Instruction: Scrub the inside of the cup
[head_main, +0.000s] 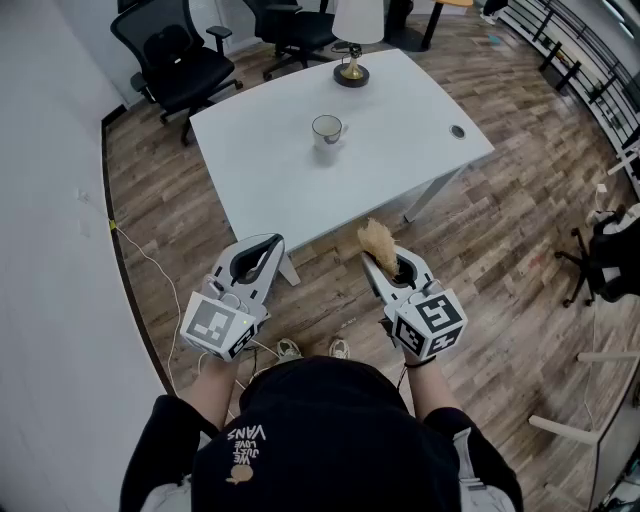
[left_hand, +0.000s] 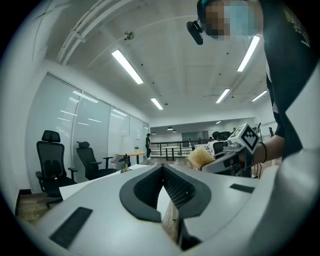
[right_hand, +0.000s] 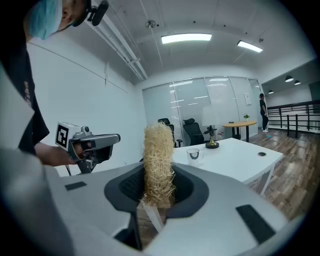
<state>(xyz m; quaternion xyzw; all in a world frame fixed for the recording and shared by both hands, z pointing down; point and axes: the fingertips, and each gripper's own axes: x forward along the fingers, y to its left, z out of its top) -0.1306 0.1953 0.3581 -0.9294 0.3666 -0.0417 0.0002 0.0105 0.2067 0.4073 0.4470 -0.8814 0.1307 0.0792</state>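
Off the table (head_main: 300, 200) edge, right tongs (head_main: 373, 262) clamp a scrubber (head_main: 378, 238).

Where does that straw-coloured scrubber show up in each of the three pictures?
Head view: loofah scrubber, lower centre, in the right gripper.
Left gripper view: loofah scrubber, right of centre, mid-height.
Right gripper view: loofah scrubber, dead centre, upright.
Shared landmark: the white table.

White table (head_main: 400, 110), brass-based lamp (head_main: 351, 72), black office chairs (head_main: 175, 55), wood floor (head_main: 480, 260)
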